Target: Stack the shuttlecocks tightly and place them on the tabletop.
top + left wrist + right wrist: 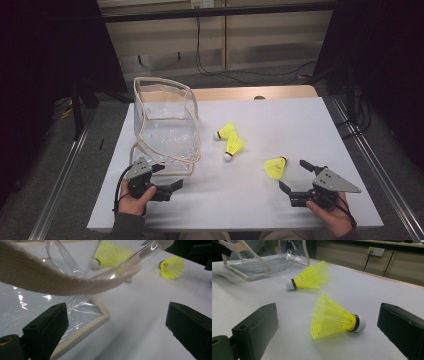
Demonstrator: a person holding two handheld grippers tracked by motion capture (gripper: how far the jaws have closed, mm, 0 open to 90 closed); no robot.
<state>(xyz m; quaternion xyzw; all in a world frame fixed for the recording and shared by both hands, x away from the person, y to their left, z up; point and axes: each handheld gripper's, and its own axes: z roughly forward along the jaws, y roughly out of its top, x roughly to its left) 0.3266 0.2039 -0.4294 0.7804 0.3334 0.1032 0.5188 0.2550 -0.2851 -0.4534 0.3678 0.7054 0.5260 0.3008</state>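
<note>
Right gripper (292, 178), fingers apart, is lining up on nearest shuttlecock (334, 317) lying on bench (280, 120). Left gripper (167, 176), fingers apart, is sitting by clear bag (165, 125). Nothing bagged yet; three shuttlecocks left.

A white rectangular table (280, 200) carries four things, with a strip of bare wood showing along its far edge. On the left half stands a clear plastic bag (165, 122) with cream fabric trim, its opening facing up. Near the middle lie two yellow shuttlecocks, one (226, 132) just behind the other (233, 147), touching or nearly so, both on their sides with white corks. A third yellow shuttlecock (275, 166) lies on its side farther right, nearer the front edge, apart from the pair.
</note>
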